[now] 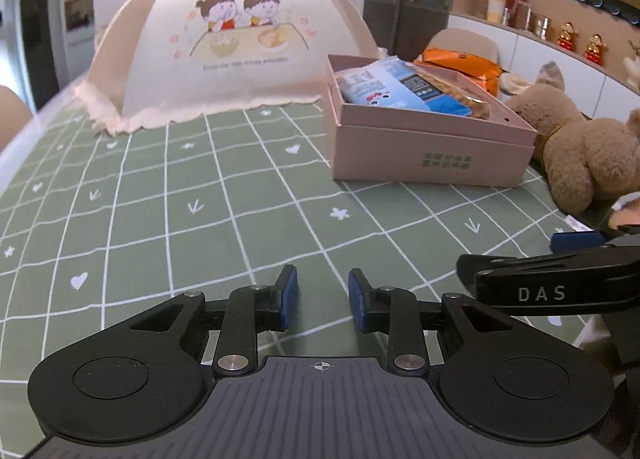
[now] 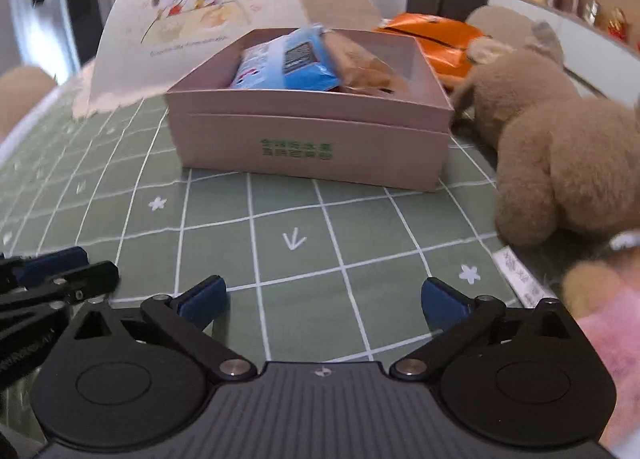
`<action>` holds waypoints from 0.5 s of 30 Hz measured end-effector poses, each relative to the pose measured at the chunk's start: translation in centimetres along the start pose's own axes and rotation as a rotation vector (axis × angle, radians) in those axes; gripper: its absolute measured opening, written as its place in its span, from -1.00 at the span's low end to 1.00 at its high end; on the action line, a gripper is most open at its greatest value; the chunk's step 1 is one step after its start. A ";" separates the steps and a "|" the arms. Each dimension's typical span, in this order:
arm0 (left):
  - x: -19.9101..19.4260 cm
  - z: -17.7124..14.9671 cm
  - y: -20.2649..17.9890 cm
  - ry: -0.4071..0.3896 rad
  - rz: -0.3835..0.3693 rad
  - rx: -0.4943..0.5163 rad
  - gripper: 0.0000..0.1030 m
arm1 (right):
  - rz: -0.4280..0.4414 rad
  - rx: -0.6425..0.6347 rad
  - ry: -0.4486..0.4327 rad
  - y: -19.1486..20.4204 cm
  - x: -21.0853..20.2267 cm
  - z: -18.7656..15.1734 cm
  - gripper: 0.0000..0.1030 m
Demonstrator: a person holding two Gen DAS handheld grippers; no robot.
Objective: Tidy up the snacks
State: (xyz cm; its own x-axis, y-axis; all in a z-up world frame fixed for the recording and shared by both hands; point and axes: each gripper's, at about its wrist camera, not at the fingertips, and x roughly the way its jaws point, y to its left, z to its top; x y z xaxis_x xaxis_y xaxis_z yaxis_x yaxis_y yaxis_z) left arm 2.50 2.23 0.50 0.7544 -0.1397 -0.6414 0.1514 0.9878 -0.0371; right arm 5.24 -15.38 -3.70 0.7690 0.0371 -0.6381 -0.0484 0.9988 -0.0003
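A pink cardboard box [image 1: 432, 155] [image 2: 312, 139] stands open on the green checked tablecloth [image 1: 200, 219]. In it lie a blue snack packet [image 1: 384, 87] [image 2: 288, 63] and a brown snack pack [image 1: 476, 101] [image 2: 368, 71]. An orange packet [image 1: 460, 63] [image 2: 436, 39] lies behind the box. My left gripper [image 1: 323, 291] hovers over bare cloth, short of the box, open by a narrow gap with nothing in it. My right gripper [image 2: 324, 293] faces the box front, jaws wide open and empty. Its black body [image 1: 560, 283] shows at the right of the left wrist view.
A brown plush toy [image 1: 580, 147] [image 2: 560, 147] lies right of the box, close to the right gripper. A domed fabric food cover [image 1: 224, 47] [image 2: 200, 11] stands behind on the left. Shelves with jars and figurines [image 1: 560, 31] line the far wall. Something pink and fuzzy [image 2: 608, 339] lies at the lower right.
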 end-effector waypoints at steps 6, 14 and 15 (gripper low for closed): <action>0.7 -0.2 -1.7 -0.052 0.060 0.057 -0.38 | 0.008 -0.010 -0.056 -0.5 0.1 -0.3 1.00; 0.7 -0.3 -1.1 -0.059 0.028 0.021 -0.38 | 0.008 -0.007 -0.084 -0.6 0.0 -0.6 1.00; 0.7 -0.3 -1.1 -0.059 0.029 0.021 -0.38 | 0.008 -0.007 -0.085 -0.6 0.0 -0.6 1.00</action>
State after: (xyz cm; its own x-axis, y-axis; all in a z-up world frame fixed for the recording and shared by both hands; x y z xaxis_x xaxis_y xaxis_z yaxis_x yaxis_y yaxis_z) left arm 2.67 1.07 -0.17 0.7952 -0.1157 -0.5953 0.1420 0.9899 -0.0026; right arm 4.94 -16.04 -4.16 0.8196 0.0483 -0.5709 -0.0595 0.9982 -0.0011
